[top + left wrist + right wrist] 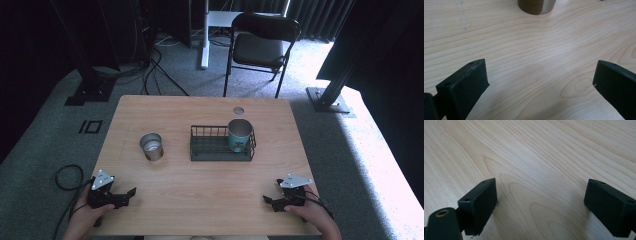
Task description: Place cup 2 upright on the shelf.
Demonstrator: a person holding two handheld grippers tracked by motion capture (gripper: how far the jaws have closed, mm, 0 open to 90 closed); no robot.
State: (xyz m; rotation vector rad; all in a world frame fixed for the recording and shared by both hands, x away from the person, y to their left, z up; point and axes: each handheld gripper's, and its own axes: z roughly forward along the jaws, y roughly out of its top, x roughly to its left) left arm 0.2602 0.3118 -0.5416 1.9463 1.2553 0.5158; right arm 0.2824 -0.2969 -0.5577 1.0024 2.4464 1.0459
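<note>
A silver metal cup [151, 146] stands upright on the wooden table [200, 200], left of centre; its base [536, 5] shows at the top of the left gripper view. A teal cup [239, 134] stands in the right end of a black wire basket [202, 146] at the table's middle. My left gripper [131, 193] rests near the front left corner, open, with bare wood between its jaws [540, 82]. My right gripper [267, 200] rests near the front right corner, open too, its jaws wide over bare table [540, 202].
A black folding chair [260, 45] stands beyond the table's far edge. Cables [150, 75] and stand feet lie on the grey carpet behind. A small round hole [238, 110] marks the table near the far edge.
</note>
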